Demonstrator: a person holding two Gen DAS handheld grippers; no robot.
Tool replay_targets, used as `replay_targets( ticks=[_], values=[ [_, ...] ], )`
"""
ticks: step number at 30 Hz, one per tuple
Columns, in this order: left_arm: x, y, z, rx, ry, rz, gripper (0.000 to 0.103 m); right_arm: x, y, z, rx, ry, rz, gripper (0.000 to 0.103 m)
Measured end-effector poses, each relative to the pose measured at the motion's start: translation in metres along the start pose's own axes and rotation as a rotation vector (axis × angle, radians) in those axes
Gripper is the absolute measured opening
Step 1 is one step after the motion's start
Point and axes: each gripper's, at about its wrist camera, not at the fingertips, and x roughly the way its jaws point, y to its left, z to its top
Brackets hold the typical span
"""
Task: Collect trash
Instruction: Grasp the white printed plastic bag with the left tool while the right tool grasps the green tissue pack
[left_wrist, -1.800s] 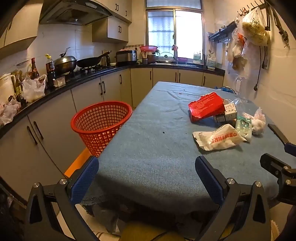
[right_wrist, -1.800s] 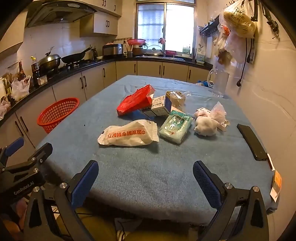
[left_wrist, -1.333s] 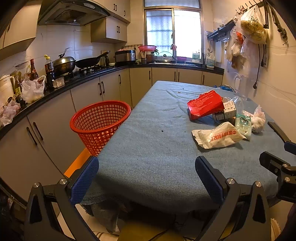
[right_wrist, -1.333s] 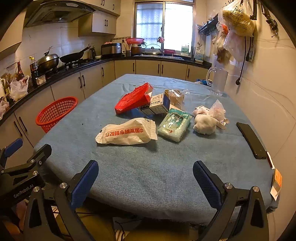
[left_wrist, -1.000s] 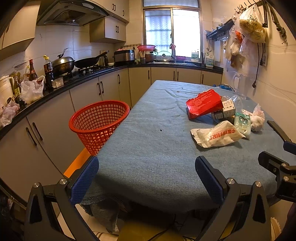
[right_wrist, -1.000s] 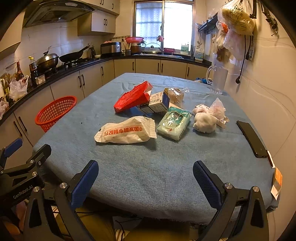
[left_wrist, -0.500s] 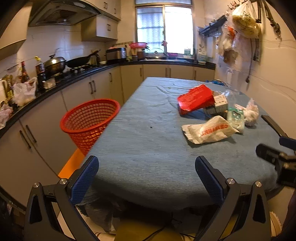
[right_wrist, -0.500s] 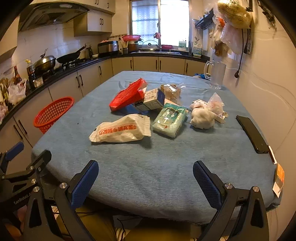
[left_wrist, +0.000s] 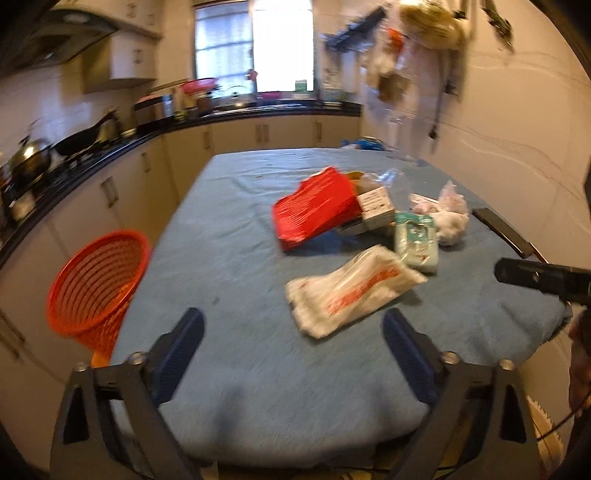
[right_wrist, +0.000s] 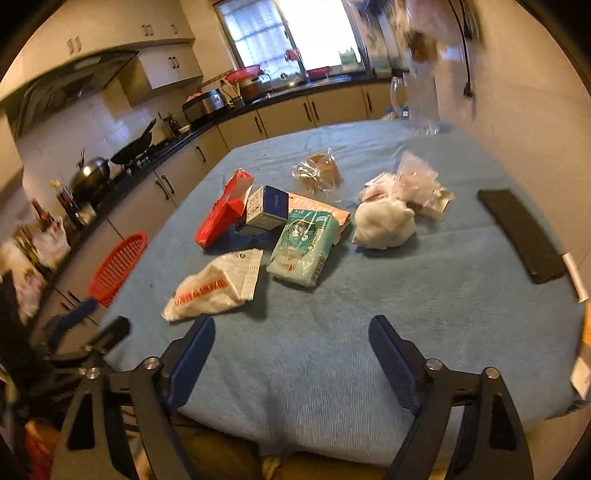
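Trash lies on the blue-covered table (left_wrist: 229, 236): a white bag with red print (left_wrist: 347, 291) (right_wrist: 214, 288), a red packet (left_wrist: 314, 210) (right_wrist: 221, 218), a small white-and-blue box (right_wrist: 267, 210), a green tissue pack (left_wrist: 415, 240) (right_wrist: 303, 247), a crumpled white wad (right_wrist: 384, 225) and clear wrappers (right_wrist: 317, 173). A red mesh basket (left_wrist: 96, 284) (right_wrist: 116, 269) stands off the table's left edge. My left gripper (left_wrist: 293, 332) is open and empty above the near table edge, just short of the white bag. My right gripper (right_wrist: 291, 341) is open and empty, near the same bag.
A black phone (right_wrist: 521, 232) lies at the table's right side, and a clear jug (right_wrist: 417, 99) stands at the far end. Counters with pans (right_wrist: 133, 147) and bottles run along the left and back walls. Bags hang on the right wall (left_wrist: 424, 22).
Both grippers have moved forward and up over the table, nearer the trash; both views are now blurred. Both stay open. The right view has tilted and looks more steeply down.
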Motion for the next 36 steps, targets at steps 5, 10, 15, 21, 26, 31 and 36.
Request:
replay_targets(
  ticks=[5, 10, 15, 21, 26, 31, 36],
  values=[
    [0.036, -0.014, 0.021, 0.071, 0.076, -0.103, 0.076, 0.023, -0.015, 0.029, 0.081, 0.046, 0.064, 0.087],
    [0.058, -0.027, 0.027, 0.163, 0.12, -0.193, 0.076, 0.054, -0.021, 0.054, 0.136, 0.09, 0.077, 0.085],
    [0.075, -0.04, 0.024, 0.268, 0.16, -0.223, 0.076, 0.087, -0.031, 0.066, 0.178, 0.146, 0.047, 0.082],
    [0.091, -0.049, 0.023, 0.343, 0.171, -0.205, 0.076, 0.119, -0.033, 0.071, 0.198, 0.186, 0.045, 0.075],
    [0.104, -0.052, 0.021, 0.339, 0.174, -0.202, 0.069, 0.135, -0.025, 0.071, 0.176, 0.2, 0.03, 0.052],
    [0.097, -0.052, 0.018, 0.299, 0.135, -0.203, 0.041, 0.126, -0.022, 0.067, 0.173, 0.175, 0.055, 0.021],
    [0.084, -0.036, 0.02, 0.19, 0.099, -0.233, 0.034, 0.1, -0.019, 0.057, 0.172, 0.112, 0.073, 0.017]
  ],
)
